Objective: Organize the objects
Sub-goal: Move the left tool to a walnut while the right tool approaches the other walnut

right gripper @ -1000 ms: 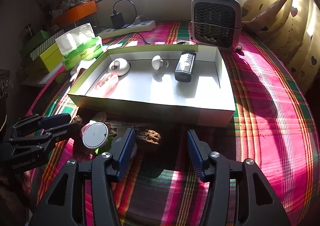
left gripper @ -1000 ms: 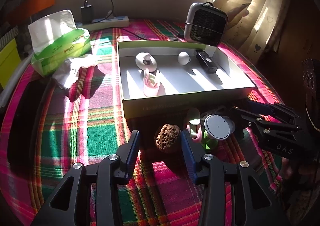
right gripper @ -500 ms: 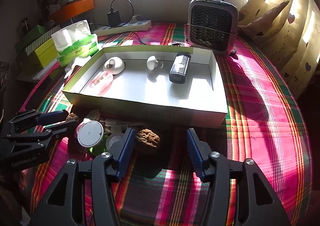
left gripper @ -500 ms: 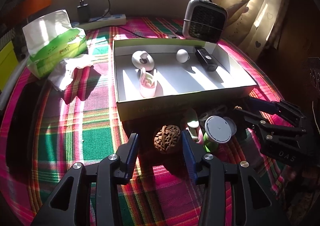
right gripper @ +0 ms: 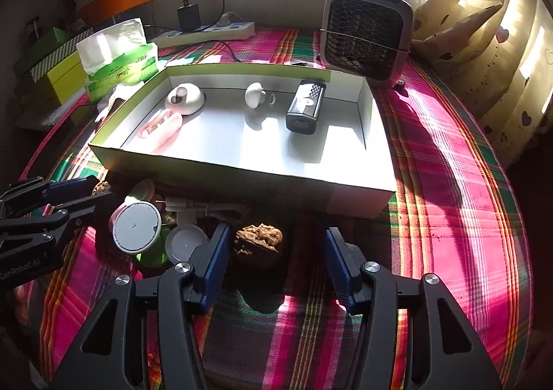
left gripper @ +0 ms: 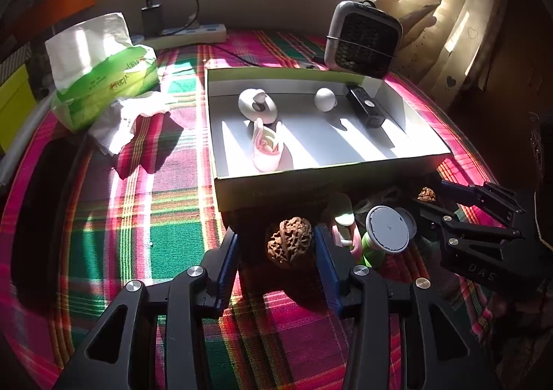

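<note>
A shallow white box (left gripper: 311,172) (right gripper: 242,174) stands on the plaid cloth and holds a white dome, a pink clip, a small white ball and a black device. In front of it lie two walnuts. My left gripper (left gripper: 274,246) is open, its blue pads on either side of one walnut (left gripper: 290,246), the right pad close to it. My right gripper (right gripper: 274,251) is open around the other walnut (right gripper: 259,239), which lies near its left pad. A white round lid on a green-based item (left gripper: 387,229) (right gripper: 136,232) and a pink item (left gripper: 340,217) stand between the grippers.
A green tissue pack (left gripper: 103,68) and crumpled tissue lie left of the box. A small grey fan heater (right gripper: 366,34) stands behind it, with a power strip (right gripper: 207,32) at the back wall. Yellow boxes (right gripper: 58,75) stand at the far left.
Both grippers have drawn slightly nearer their walnuts and the box has shifted a little in each view. Both stay open; nothing has been taken hold of.
</note>
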### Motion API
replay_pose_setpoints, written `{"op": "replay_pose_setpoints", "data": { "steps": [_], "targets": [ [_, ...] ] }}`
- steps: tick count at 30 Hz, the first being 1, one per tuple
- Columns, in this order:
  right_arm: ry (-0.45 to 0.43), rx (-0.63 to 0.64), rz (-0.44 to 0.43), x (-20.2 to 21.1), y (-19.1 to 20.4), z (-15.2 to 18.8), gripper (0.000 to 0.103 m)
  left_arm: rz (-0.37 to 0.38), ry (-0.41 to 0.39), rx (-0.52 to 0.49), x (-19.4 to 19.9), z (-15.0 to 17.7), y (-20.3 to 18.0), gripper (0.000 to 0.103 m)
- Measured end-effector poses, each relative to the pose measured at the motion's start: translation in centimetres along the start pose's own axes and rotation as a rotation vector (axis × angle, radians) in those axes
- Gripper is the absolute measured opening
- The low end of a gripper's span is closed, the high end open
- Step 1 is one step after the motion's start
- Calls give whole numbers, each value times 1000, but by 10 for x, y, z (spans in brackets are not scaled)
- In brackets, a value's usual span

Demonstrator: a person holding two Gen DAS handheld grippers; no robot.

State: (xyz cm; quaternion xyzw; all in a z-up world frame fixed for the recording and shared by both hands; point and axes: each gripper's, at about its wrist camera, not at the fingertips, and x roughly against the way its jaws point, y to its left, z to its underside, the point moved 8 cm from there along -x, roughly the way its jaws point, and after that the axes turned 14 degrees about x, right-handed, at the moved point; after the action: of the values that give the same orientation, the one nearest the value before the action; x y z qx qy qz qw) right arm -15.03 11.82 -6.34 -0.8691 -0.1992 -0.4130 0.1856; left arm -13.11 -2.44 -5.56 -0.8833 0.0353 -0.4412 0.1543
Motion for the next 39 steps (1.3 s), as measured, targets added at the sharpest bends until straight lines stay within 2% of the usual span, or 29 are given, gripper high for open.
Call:
{"op": "replay_pose_setpoints", "data": {
  "steps": [6, 26, 35, 37, 39],
  "targets": [
    [8, -14, 8, 0, -6, 4, 53, -28, 0, -6, -3, 0, 3, 40],
    [-7, -23, 12, 0, -14, 8, 53, -37, -11, -9, -3, 0, 4, 40],
    [-8, -26, 12, 1, -14, 8, 53, -74, -25, -12, -3, 0, 9, 26],
    [-8, -26, 14, 1, -14, 8, 53, -71, -25, -8, -3, 0, 9, 26],
    [-10, -25, 14, 1, -15, 8, 46, -74, -27, -12, -3, 0, 9, 26]
  ]
}}
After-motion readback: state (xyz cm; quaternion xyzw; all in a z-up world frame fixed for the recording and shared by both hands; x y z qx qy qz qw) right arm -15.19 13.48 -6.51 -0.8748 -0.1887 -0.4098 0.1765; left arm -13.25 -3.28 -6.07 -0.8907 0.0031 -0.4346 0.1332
